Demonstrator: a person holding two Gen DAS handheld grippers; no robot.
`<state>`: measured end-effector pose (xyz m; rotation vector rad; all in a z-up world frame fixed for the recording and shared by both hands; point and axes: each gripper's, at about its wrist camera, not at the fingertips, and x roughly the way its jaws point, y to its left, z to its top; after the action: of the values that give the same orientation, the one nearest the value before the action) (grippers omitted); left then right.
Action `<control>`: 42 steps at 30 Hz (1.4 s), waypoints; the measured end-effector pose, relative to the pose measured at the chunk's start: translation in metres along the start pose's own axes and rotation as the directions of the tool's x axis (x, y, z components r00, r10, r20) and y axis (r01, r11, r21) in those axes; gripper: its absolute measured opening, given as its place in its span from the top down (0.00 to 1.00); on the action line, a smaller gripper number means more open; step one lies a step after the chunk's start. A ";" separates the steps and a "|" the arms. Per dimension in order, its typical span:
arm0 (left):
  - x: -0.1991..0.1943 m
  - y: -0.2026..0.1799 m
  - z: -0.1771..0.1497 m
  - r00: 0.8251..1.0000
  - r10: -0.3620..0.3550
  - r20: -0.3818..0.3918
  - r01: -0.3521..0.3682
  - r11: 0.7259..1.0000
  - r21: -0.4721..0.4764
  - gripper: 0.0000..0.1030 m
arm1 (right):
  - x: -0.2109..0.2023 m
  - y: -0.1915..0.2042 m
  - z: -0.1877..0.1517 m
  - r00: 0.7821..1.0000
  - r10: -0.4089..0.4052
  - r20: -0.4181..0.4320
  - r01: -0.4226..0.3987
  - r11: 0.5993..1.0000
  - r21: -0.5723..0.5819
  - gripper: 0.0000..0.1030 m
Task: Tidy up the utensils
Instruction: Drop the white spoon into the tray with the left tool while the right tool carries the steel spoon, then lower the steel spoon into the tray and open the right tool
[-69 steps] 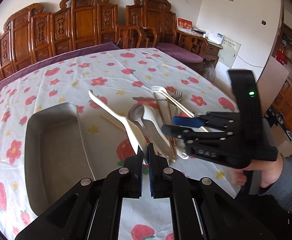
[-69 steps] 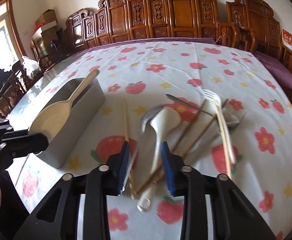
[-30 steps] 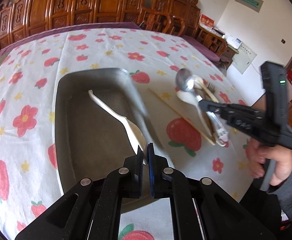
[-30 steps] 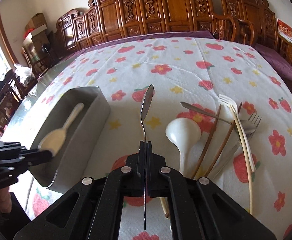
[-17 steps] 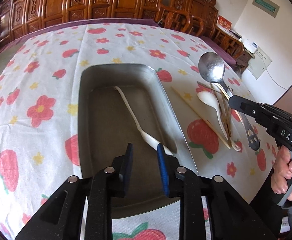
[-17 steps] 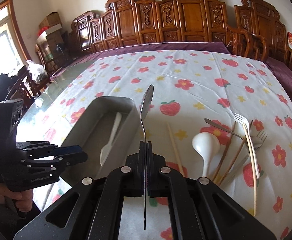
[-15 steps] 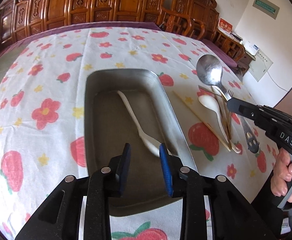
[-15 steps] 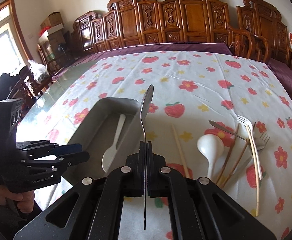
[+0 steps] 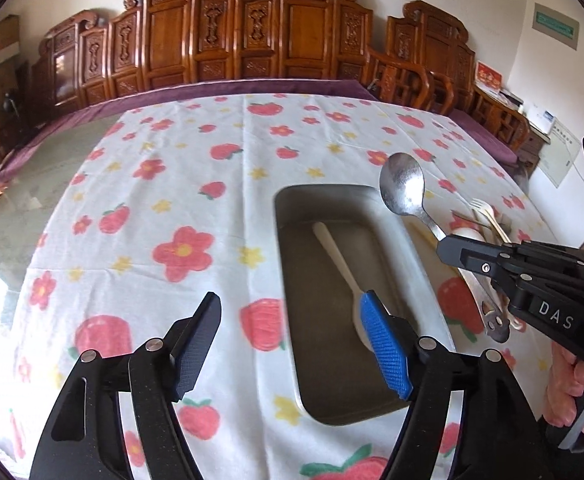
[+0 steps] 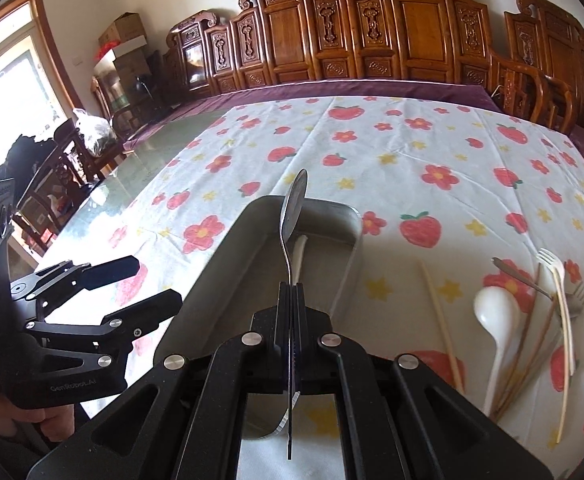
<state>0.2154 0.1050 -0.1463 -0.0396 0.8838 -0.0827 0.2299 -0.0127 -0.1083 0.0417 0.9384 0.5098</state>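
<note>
One spoon in tray: white spoon (image 9: 341, 264) lies lengthwise in tray (image 9: 288, 280).
Left hand-held gripper (image 9: 292, 344): empty, jaws opening.
Right hand-held gripper (image 10: 292, 292): clamps metal spoon (image 10: 292, 216), bowl forward over tray; nearer.

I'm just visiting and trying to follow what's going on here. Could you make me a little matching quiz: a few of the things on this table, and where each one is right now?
Things:
1. metal spoon
2. cream plastic spoon
3. white ladle spoon
4. left tool

Places or states:
A. lying inside the grey tray
B. pinched in the right tool, above the tray
C. on the tablecloth, beside the chopsticks
D. opening, nothing between its tips

Pairs: 1-B, 2-A, 3-C, 4-D
</note>
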 end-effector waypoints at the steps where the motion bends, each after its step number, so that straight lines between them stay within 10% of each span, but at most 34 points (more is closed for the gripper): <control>1: -0.001 0.004 0.000 1.000 0.011 0.004 -0.011 1.000 -0.009 0.32 | 0.003 0.003 0.001 1.000 0.003 -0.002 -0.003 1.000 0.001 0.98; 27: 0.004 0.047 0.002 0.996 0.093 -0.003 -0.093 0.988 -0.126 0.28 | 0.064 0.037 -0.009 0.995 0.034 -0.091 -0.035 0.999 -0.006 0.94; 42: -0.003 -0.004 -0.003 1.000 -0.023 0.013 0.023 0.999 -0.045 0.28 | -0.057 -0.038 -0.026 0.995 -0.072 0.065 0.075 0.996 -0.044 0.94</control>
<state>0.2111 0.1012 -0.1455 -0.0924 0.8730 -0.0839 0.1977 -0.0752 -0.0902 -0.0187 0.8625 0.4596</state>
